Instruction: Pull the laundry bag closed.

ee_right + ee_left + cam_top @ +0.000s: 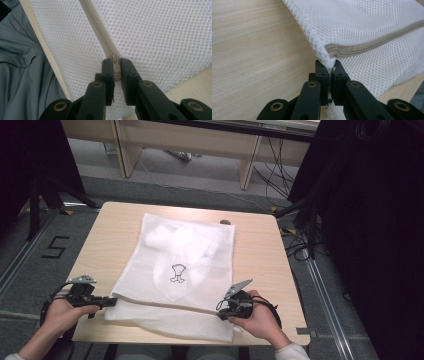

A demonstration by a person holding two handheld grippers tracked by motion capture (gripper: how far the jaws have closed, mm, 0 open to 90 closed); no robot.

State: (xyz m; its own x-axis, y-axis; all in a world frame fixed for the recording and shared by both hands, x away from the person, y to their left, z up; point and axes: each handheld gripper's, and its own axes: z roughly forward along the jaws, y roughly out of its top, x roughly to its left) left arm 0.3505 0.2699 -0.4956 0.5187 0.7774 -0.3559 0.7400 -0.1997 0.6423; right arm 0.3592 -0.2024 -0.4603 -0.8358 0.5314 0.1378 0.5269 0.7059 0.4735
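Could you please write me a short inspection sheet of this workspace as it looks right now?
Surface: light wooden table, bare around the bag.
Job's things: white mesh laundry bag lying flat, white items inside, zipper along its near edge.
Clutter: small dark object at the bag's far right corner.
Grippers: left gripper shut on the bag's corner; right gripper shut on the zipper pull.
Cables: loose cables on the floor beyond the table.
Surroundings: wooden furniture behind, black curtain at right.

Lab: floor cables (280,180), numbered floor marking (54,247)

Hand-held gripper (331,71) pinching mesh bag (372,27) corner beside zipper (372,45).
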